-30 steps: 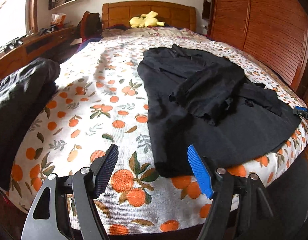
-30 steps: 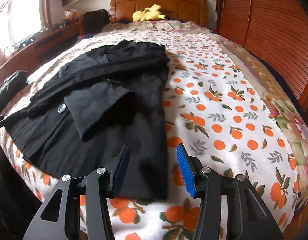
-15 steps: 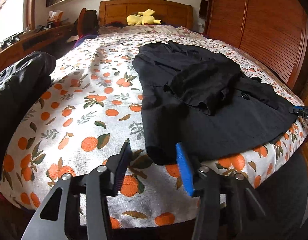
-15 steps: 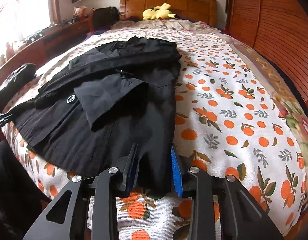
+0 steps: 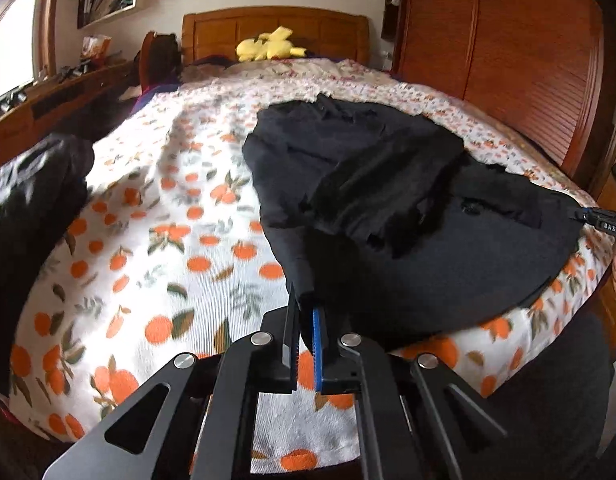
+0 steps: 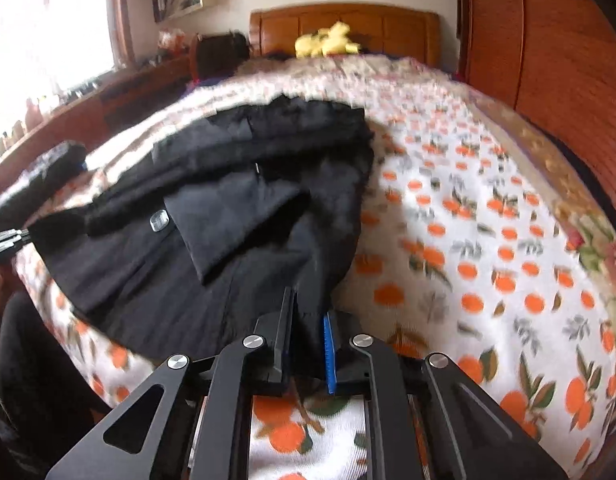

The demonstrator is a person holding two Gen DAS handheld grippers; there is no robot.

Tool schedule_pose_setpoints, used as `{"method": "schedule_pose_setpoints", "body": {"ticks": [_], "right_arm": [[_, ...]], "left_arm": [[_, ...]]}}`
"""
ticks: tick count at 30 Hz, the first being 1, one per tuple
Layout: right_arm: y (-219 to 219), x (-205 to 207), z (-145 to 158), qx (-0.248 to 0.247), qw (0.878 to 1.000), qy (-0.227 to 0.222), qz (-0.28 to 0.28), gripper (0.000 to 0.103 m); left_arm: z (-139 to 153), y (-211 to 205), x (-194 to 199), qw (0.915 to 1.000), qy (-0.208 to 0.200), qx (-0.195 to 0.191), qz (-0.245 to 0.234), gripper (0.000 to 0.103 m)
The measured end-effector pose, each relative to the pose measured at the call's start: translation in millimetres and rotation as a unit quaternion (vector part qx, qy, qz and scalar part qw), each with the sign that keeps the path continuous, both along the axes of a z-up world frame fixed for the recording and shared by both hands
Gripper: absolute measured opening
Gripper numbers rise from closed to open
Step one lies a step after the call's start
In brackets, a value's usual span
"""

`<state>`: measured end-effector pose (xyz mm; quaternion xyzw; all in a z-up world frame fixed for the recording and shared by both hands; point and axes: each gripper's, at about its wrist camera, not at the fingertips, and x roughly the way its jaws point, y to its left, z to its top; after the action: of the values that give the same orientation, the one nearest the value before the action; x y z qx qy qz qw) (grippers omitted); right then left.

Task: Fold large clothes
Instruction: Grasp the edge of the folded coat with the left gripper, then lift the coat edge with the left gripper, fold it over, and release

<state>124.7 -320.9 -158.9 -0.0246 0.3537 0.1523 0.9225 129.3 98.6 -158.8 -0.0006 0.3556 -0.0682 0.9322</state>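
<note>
Lying on the bed [image 5: 156, 240], black coat [image 5: 387, 200] pinched.

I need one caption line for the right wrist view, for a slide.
Right tongs shut on the near corner of a black coat spread on an orange-print bedspread.

A large black garment [image 5: 387, 208], a coat or jacket by the look of it, lies spread across the foot end of the bed [image 5: 156, 240] on an orange-print cover. One sleeve is folded in over its body, and a pale button [image 6: 159, 221] shows near the front edge. Both near hem corners are lifted slightly off the cover.
</note>
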Motion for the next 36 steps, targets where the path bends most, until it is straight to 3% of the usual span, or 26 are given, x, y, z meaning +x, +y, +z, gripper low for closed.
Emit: {"method": "schedule_pose_setpoints", "body": {"ticks": [6, 20, 30, 36], "right_arm": [[9, 12, 23, 0.01, 0.999, -0.028, 0.014, 0.01], [22, 43, 20, -0.005, 0.999, -0.021, 0.03, 0.009], [35, 98, 90, -0.017, 0.995, -0.089, 0.029, 0.008], [54, 170, 124, -0.042, 0.992, -0.117, 0.028, 0.008]], "left_arm": [[22, -1, 5, 0.9996, -0.028, -0.007, -0.003, 0.005], [43, 2, 29, 0.9981, -0.06, -0.017, -0.003, 0.004], [101, 6, 80, 0.9932, -0.113, -0.027, 0.007, 0.004], [145, 7, 154, 0.9905, -0.135, -0.016, 0.022, 0.004]]}}
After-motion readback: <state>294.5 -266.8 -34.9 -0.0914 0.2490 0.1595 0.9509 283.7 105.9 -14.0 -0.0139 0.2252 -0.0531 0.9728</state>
